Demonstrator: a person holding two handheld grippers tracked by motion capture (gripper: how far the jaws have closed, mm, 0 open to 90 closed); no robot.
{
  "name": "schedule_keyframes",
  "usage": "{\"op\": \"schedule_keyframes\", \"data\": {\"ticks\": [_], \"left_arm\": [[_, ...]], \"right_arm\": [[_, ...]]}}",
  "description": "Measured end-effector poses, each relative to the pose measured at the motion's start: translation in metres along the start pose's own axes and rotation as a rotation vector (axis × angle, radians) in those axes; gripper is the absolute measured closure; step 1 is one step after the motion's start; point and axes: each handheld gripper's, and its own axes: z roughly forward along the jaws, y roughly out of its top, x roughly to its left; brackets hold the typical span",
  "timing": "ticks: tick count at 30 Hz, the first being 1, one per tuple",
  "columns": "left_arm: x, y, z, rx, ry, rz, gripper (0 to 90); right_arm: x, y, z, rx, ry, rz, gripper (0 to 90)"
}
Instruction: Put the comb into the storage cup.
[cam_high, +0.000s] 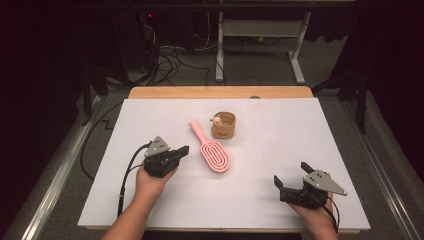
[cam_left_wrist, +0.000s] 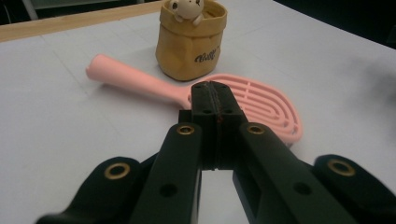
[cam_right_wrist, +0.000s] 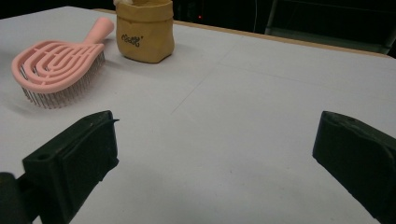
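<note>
The pink hairbrush (cam_high: 214, 151) lies bristles down near the middle of the surface (cam_high: 280, 130), its handle angled toward the far edge beside a small tan pouch (cam_high: 223, 126). My left gripper (cam_high: 182, 150), jaws pressed together on nothing, points at the brush head; my right gripper (cam_high: 291, 175) waits spread near the front right corner.

The small figure (cam_right_wrist: 125, 2) in the tan pouch (cam_right_wrist: 144, 30) is cut off by the right gripper view's top edge. The pouch's lettering is too small to read.
</note>
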Motion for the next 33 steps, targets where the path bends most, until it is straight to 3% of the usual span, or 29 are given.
{"op": "schedule_keyframes", "data": {"ticks": [11, 15, 18, 21, 26, 33], "left_arm": [[-0.004, 0.026, 0.061, 0.101, 0.035, 0.016, 90.0], [-0.002, 0.031, 0.078, 0.137, 0.047, -0.001, 90.0], [0.002, 0.033, 0.088, 0.156, 0.047, -0.033, 90.0], [0.002, 0.035, 0.097, 0.186, 0.066, -0.017, 90.0], [0.009, 0.032, 0.108, 0.212, 0.074, -0.049, 90.0], [0.016, 0.028, 0.114, 0.232, 0.062, -0.061, 90.0]], "right_arm": [[-0.001, 0.000, 0.000, 0.000, 0.006, 0.006, 0.9], [-0.002, 0.000, -0.001, -0.003, 0.008, 0.005, 0.9], [-0.002, 0.000, -0.001, -0.005, 0.009, 0.009, 0.9], [-0.002, 0.000, -0.001, -0.006, 0.010, 0.011, 0.9], [-0.002, 0.000, -0.002, -0.008, 0.013, 0.008, 0.9], [-0.002, -0.001, 0.000, -0.005, 0.016, 0.011, 1.0]]}}
